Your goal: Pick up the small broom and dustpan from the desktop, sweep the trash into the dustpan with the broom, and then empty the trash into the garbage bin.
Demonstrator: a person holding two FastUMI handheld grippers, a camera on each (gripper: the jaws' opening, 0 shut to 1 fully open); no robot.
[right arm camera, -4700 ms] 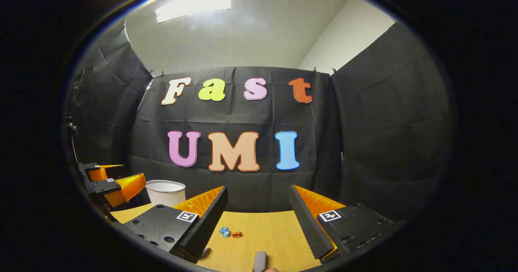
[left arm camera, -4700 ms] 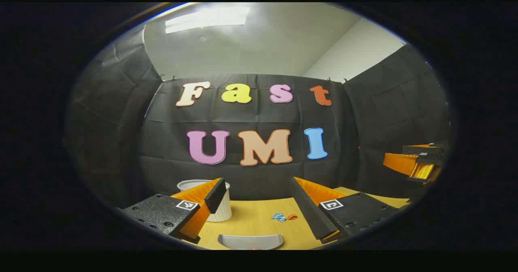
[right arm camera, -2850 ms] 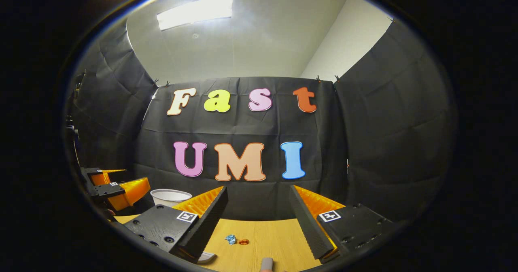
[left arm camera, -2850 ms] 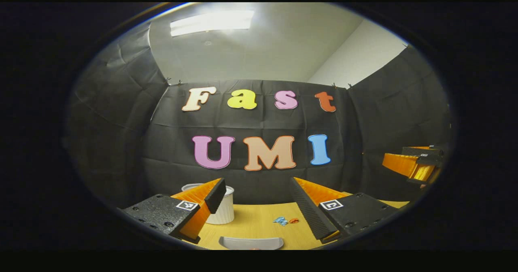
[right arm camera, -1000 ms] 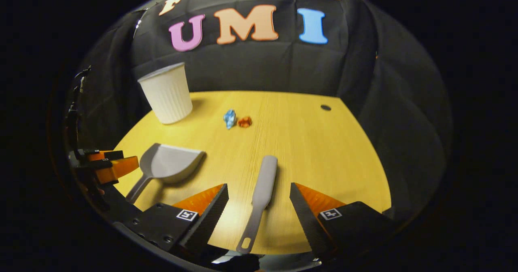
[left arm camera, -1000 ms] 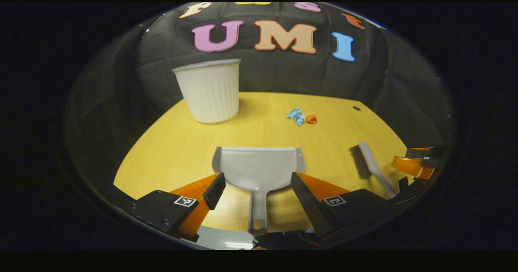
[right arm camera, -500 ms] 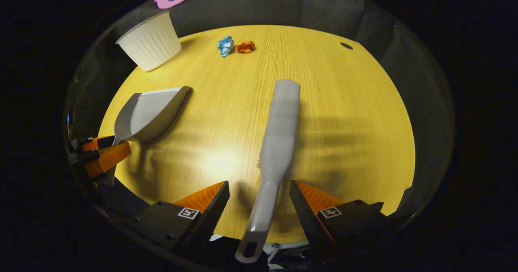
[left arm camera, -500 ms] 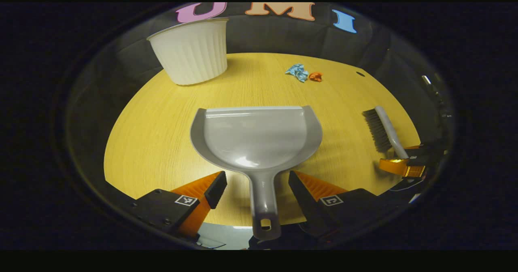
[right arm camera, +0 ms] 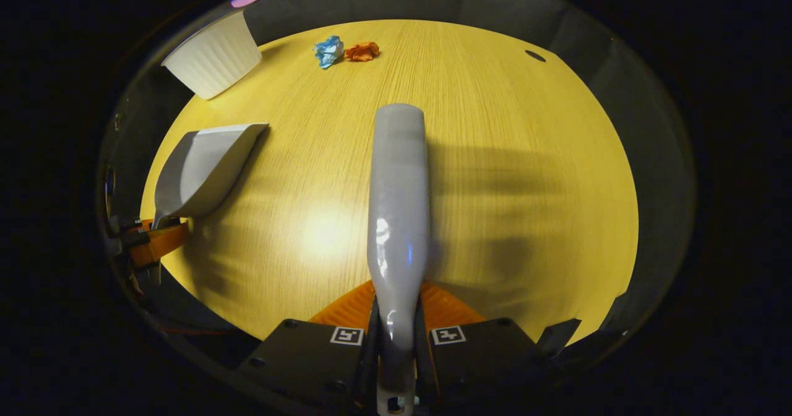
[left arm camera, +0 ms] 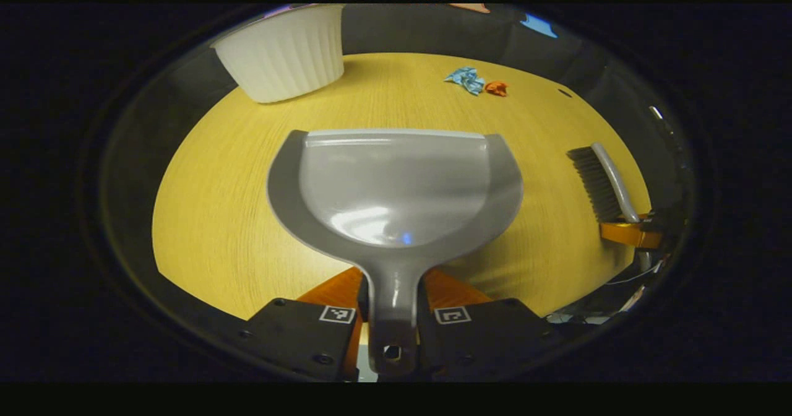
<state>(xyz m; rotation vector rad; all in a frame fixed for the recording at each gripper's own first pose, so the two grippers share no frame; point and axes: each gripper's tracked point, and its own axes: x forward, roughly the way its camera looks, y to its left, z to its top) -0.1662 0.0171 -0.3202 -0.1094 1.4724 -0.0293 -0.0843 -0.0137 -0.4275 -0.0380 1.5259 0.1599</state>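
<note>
At the bottom of the left gripper view, the left gripper (left arm camera: 392,301) is clamped on the handle of the grey dustpan (left arm camera: 396,187), which lies on the yellow desktop (left arm camera: 216,218). The right gripper (right arm camera: 396,320) squeezes the broom (right arm camera: 398,199) by its handle (bristles down). Farther off lie blue and orange trash (right arm camera: 340,51), near the white ribbed garbage bin (left arm camera: 284,51).

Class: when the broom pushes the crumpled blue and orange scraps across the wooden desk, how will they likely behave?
The crumpled blue scrap and crumpled orange scrap look tiny and papery, so probably very light. Their irregular shapes suggest tumbling or skidding rather than rolling straight. The smooth wooden desk likely offers little resistance.
</note>
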